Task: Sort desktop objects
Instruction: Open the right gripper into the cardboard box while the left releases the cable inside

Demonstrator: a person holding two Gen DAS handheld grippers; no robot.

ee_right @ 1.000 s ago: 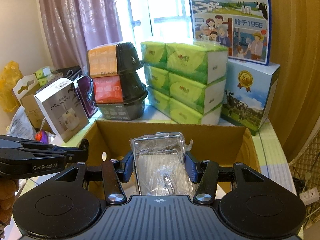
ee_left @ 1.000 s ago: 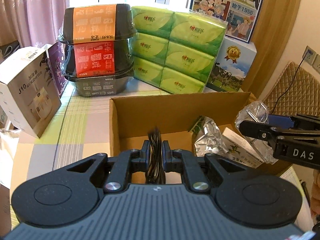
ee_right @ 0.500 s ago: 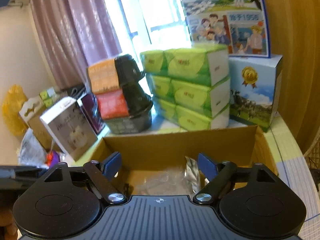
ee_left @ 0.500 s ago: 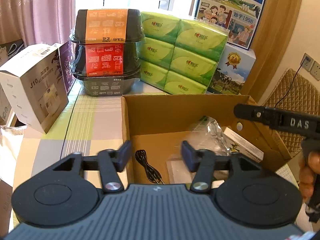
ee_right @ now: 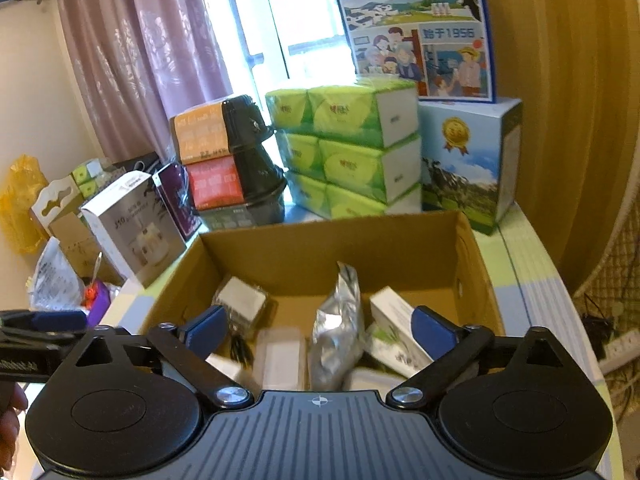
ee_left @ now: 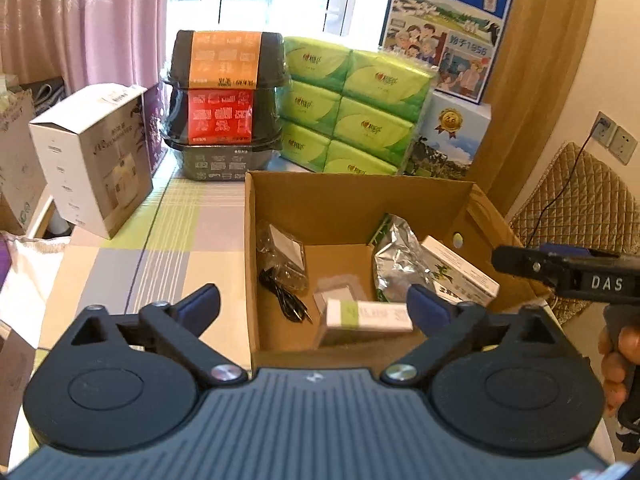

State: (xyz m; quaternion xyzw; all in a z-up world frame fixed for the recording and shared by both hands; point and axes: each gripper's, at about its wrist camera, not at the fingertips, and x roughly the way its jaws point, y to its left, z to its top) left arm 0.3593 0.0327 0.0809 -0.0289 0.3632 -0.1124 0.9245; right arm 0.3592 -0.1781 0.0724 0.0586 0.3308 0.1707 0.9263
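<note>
An open cardboard box (ee_left: 360, 179) (ee_right: 332, 229) sits on the striped tablecloth. On its floor lie a black cable (ee_left: 286, 300), a bagged white charger (ee_left: 280, 251), a clear plastic pack (ee_right: 280, 356), a silver foil pouch (ee_right: 338, 328), a white box with green print (ee_left: 460, 272) and a small white-and-green box (ee_left: 368, 314). My left gripper (ee_left: 316, 306) hangs open and holds nothing above the box's near left part. Over the near side my right gripper (ee_right: 320, 328) is open too, nothing between its fingers.
Behind the box stand stacked black food tubs (ee_left: 224, 108), green tissue packs (ee_left: 352, 112) and a blue milk carton box (ee_left: 452, 136). A white humidifier box (ee_left: 92, 160) is at the left. A quilted chair (ee_left: 576, 208) stands to the right of the table.
The left gripper opened and let the black cable fall into the box. The right gripper opened and dropped the clear plastic pack inside. Both drew back and up a little.
</note>
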